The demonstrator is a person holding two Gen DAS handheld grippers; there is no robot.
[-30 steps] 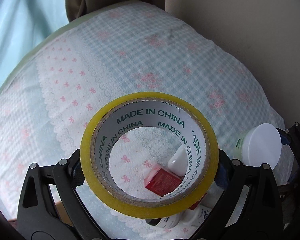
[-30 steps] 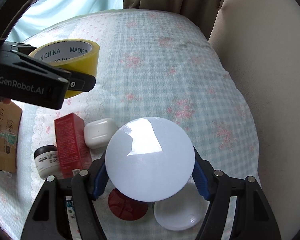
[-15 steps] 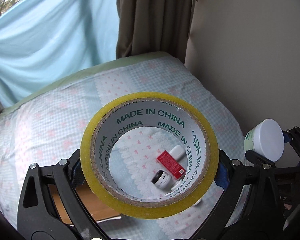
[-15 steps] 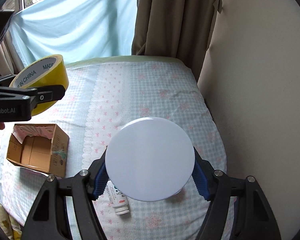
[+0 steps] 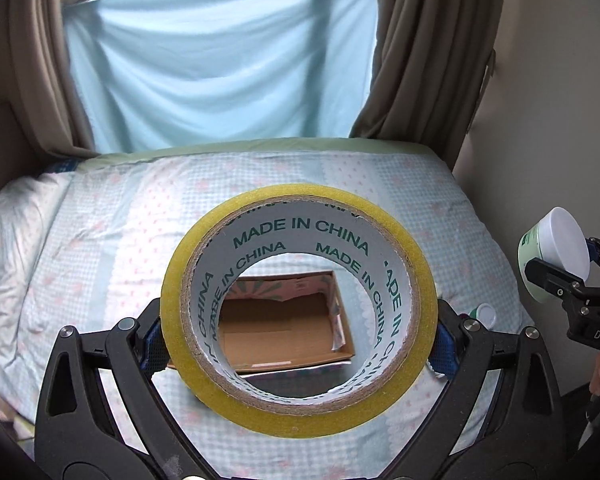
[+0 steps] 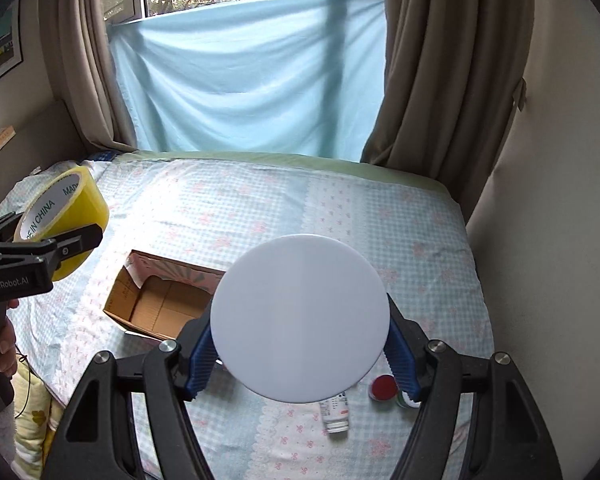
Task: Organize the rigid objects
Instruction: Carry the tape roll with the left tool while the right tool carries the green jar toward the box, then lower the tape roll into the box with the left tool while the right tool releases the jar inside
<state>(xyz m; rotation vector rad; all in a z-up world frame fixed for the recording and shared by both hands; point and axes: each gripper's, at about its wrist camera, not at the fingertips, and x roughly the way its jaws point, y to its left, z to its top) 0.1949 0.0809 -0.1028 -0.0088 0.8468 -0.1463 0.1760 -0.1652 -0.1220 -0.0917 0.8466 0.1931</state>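
Note:
My left gripper (image 5: 298,336) is shut on a yellow tape roll (image 5: 228,344) marked MADE IN CHINA, held high above the bed. Through its hole I see an open cardboard box (image 5: 284,328) on the bedspread. The roll also shows at the left of the right wrist view (image 6: 80,208). My right gripper (image 6: 300,356) is shut on a white-lidded jar (image 6: 300,316), also held high; it shows at the right of the left wrist view (image 5: 556,252). The box (image 6: 156,300) lies below and left of the jar.
On the checked bedspread (image 6: 300,208) lie a small white bottle (image 6: 334,414), a red lid (image 6: 383,387) and a green-rimmed lid (image 5: 482,314). A wall (image 6: 560,200) runs along the right. Curtains and a blue sheet (image 6: 244,80) hang behind.
Both grippers have risen and pulled back from the bed with their objects. The box has come into view under the tape roll; the red carton and small jars have left view.

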